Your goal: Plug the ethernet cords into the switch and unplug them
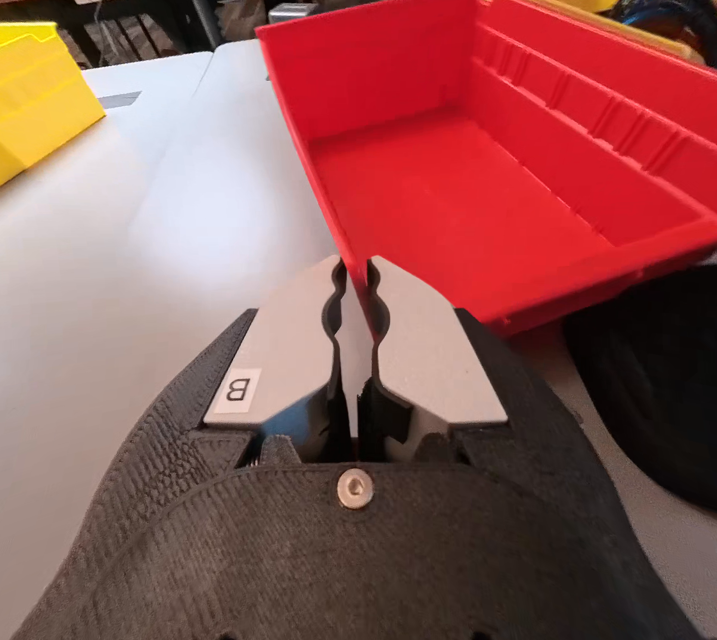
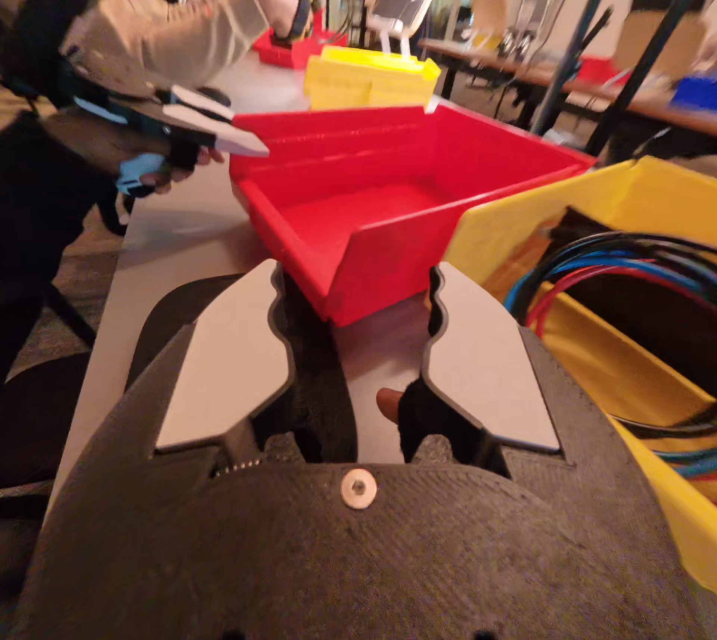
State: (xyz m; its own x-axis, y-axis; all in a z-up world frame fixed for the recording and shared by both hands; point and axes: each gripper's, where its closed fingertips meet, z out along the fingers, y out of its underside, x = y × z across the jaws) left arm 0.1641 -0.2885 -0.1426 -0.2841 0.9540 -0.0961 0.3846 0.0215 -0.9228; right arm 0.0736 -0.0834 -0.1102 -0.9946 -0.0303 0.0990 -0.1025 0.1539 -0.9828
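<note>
My left gripper (image 1: 355, 264) is shut on the thin side wall of an empty red bin (image 1: 446, 194), near its front corner. In the right wrist view the left gripper (image 2: 248, 146) shows at the bin's far left rim, held by a gloved hand (image 2: 170, 171). My right gripper (image 2: 355, 266) is open and empty, with the near corner of the red bin (image 2: 368, 175) just ahead between its fingers. Blue, red and black cords (image 2: 605, 264) lie coiled in a yellow bin (image 2: 523, 225) to the right. No switch is in view.
The bins stand on a white table (image 1: 155, 214). Another yellow bin (image 1: 35, 97) stands at the left, also in the right wrist view (image 2: 368, 82). A dark shape (image 1: 640, 388) lies right of the red bin. A person's sleeve (image 2: 174, 31) reaches over a far red bin. One gripper's finger ends stand about 25 cm off the other's.
</note>
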